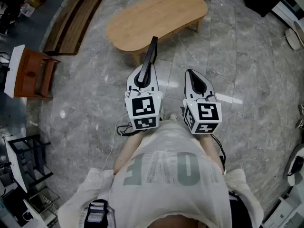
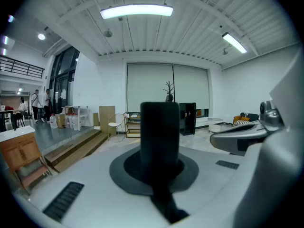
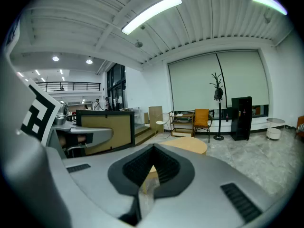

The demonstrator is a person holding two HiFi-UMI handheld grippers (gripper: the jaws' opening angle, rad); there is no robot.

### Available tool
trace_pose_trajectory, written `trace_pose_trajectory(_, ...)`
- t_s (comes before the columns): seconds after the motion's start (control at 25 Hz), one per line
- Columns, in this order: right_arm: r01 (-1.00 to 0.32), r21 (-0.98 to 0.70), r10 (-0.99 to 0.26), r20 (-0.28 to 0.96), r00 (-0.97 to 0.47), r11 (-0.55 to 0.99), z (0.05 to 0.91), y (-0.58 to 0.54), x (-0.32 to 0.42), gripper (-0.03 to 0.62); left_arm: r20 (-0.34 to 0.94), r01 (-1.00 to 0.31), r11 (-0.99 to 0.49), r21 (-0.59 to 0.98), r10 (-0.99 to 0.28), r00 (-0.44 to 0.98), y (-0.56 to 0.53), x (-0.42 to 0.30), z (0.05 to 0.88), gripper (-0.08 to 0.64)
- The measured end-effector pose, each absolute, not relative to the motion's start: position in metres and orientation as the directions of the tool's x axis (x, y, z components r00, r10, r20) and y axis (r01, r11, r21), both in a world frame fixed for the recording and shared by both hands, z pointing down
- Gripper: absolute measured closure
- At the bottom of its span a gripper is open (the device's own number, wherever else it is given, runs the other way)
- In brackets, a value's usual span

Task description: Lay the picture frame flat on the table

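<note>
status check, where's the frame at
Left gripper shut on dark-edged picture frame, held upright. Right gripper shut, empty. Oval wooden table ahead, nothing in the way.

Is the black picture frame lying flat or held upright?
Upright: the black picture frame stands on edge, clamped in the left gripper.

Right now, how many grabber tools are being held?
2. The left gripper is shut on the picture frame; the right gripper, also shut, is beside it. None seem hidden.

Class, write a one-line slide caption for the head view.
Left tool grips a dark picture frame upright, right tool shut and empty, both held before an oval wooden table.
</note>
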State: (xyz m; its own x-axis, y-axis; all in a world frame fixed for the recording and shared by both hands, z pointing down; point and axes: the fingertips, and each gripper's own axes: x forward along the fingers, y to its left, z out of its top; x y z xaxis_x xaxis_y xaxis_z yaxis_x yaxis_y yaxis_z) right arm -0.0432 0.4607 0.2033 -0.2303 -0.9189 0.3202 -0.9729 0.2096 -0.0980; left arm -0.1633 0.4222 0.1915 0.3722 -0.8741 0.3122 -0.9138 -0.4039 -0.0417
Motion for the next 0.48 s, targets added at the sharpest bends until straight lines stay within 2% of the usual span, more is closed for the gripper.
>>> trace_pose_trajectory(0.48,-0.980,-0.083,-0.923,0.330,-0.196,0.179,0.208,0.450,-0.053,0.586,0.300,-0.902,-0.431,-0.028,-0.864,0.404,0.405,-0.174,0.193,0.541)
